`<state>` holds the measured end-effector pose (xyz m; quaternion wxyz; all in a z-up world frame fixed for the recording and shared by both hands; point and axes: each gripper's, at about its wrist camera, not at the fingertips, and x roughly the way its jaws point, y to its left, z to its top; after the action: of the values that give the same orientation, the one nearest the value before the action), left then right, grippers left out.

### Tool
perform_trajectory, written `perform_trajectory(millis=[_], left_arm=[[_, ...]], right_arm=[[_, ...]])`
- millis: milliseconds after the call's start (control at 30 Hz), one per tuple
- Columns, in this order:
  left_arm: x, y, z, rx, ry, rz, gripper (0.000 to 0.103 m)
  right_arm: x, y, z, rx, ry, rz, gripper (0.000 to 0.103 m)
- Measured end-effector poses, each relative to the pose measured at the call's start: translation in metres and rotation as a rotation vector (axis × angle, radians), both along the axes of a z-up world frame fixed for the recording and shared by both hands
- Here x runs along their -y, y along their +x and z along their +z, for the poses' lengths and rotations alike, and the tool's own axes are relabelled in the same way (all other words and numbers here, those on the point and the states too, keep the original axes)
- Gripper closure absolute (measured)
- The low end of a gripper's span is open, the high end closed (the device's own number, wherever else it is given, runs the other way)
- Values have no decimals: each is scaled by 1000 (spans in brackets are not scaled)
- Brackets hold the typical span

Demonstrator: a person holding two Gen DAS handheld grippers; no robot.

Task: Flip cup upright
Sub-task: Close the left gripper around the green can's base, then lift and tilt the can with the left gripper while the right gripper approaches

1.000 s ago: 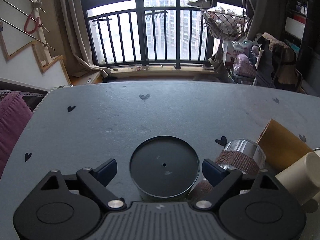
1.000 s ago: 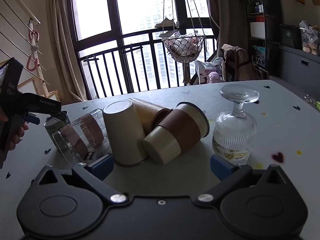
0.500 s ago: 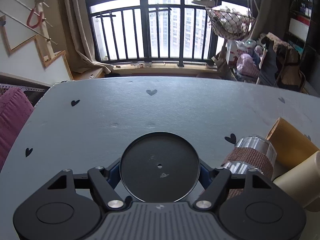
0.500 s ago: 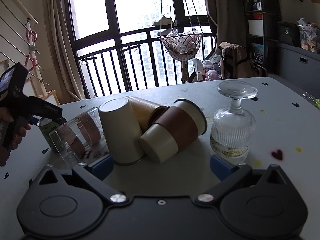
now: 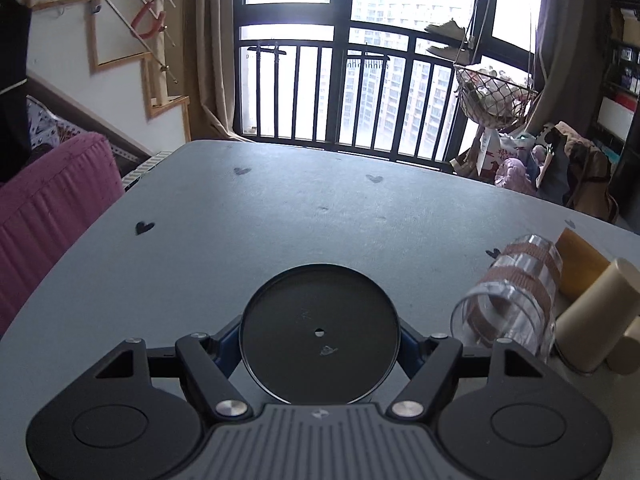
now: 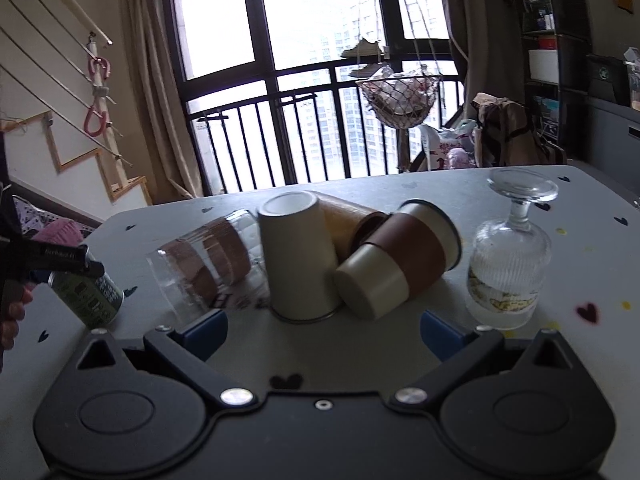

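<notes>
My left gripper (image 5: 320,340) is shut on a green cup (image 5: 319,334) with a flat black end facing the camera. In the right wrist view the same green cup (image 6: 90,294) hangs tilted just above the table, held by the left gripper (image 6: 60,260). My right gripper (image 6: 320,326) is open and empty, low over the table in front of a cluster of cups. An upside-down cream cup (image 6: 298,254) stands just ahead of it.
A clear glass with brown bands (image 6: 204,258) lies on its side; it also shows in the left wrist view (image 5: 516,296). A brown-sleeved cup (image 6: 400,258) and a tan cup (image 6: 348,220) lie tipped. An upside-down stemmed glass (image 6: 510,256) stands right. A pink cushion (image 5: 44,208) sits left of the table (image 5: 280,216).
My left gripper closed on the green cup, then lifted and tilted it. The right gripper tilted and shifted slightly, staying open.
</notes>
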<state>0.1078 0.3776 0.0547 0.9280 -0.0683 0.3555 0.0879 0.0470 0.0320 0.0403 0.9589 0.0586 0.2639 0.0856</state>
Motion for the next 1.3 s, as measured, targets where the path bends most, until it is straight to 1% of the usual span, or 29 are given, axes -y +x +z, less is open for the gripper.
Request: perform_trajectory(millis=[67, 167, 300, 367, 400, 433, 500, 533, 667, 800, 867, 1033, 1200, 1300], left_arm=[[-2, -12, 2, 3, -9, -1, 28], [-3, -25, 7, 10, -20, -15, 28], [1, -39, 14, 26, -28, -50, 28], [4, -45, 17, 37, -35, -69, 28], [6, -48, 19, 44, -41, -80, 28], [7, -50, 20, 50, -47, -86, 28], [10, -54, 23, 61, -60, -103, 28], [11, -55, 23, 64, -68, -108, 28], [14, -58, 19, 65, -108, -125, 28], [15, -67, 13, 65, -173, -147, 28], [15, -72, 11, 75, -179, -151, 28], [10, -80, 3, 47, -217, -163, 28], [16, -88, -11, -5, -206, -195, 28], [17, -91, -22, -40, -191, -200, 28]], right_arm=[[-8, -4, 2, 7, 4, 38, 0], [-27, -9, 4, -11, 11, 139, 0], [-61, -11, -7, -119, 90, 300, 0], [-82, -12, -14, -172, 155, 394, 12], [-93, -12, -17, -194, 172, 429, 29], [-101, -12, -19, -211, 182, 450, 49], [-121, -10, -25, -249, 200, 486, 68], [-128, -8, -28, -268, 208, 497, 71], [-146, 4, -39, -342, 290, 530, 72], [-154, 17, -44, -353, 372, 514, 78], [-157, 22, -45, -351, 394, 493, 80], [-151, 30, -51, -364, 408, 422, 81], [-141, 36, -54, -353, 416, 372, 81], [-133, 39, -58, -362, 411, 345, 81]])
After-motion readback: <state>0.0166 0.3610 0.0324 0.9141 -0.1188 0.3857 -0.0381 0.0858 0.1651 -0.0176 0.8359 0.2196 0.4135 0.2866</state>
